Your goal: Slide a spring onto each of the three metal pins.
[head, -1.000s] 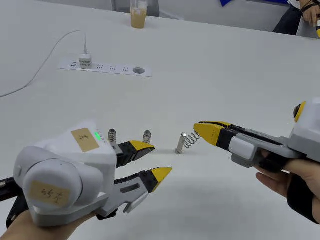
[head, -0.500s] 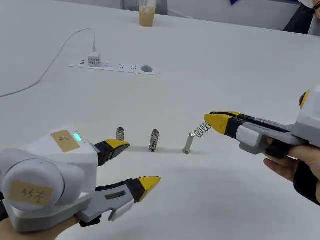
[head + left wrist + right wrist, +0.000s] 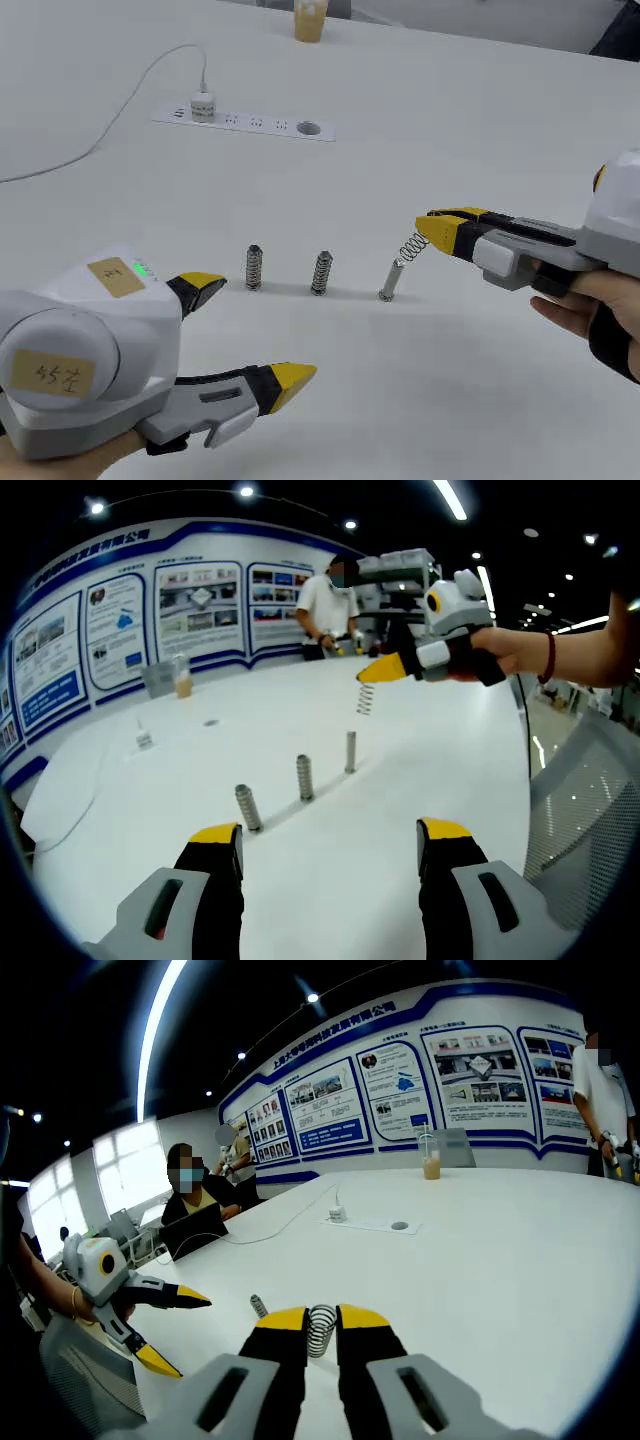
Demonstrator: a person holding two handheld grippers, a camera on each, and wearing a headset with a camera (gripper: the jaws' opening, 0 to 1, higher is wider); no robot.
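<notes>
Three metal pins stand in a row on the white table. The left pin (image 3: 254,267) and middle pin (image 3: 322,272) each carry a spring. The right pin (image 3: 390,280) is bare. My right gripper (image 3: 432,228) is shut on a loose spring (image 3: 413,246), which hangs tilted just above and to the right of the bare pin's top. In the right gripper view the spring (image 3: 321,1328) sits pinched between the yellow tips. My left gripper (image 3: 250,330) stands open with nothing in it, near and left of the row; its own view looks at the pins (image 3: 304,776) between wide jaws.
A white power strip (image 3: 245,121) with a plugged charger and cable lies at the back left. A cup with a drink (image 3: 311,20) stands at the far edge. People sit and stand beyond the table (image 3: 205,1200).
The right gripper has lifted the spring from beside the bare pin's top to slightly above it. The left gripper has drawn back from the pins, its jaws wider apart.
</notes>
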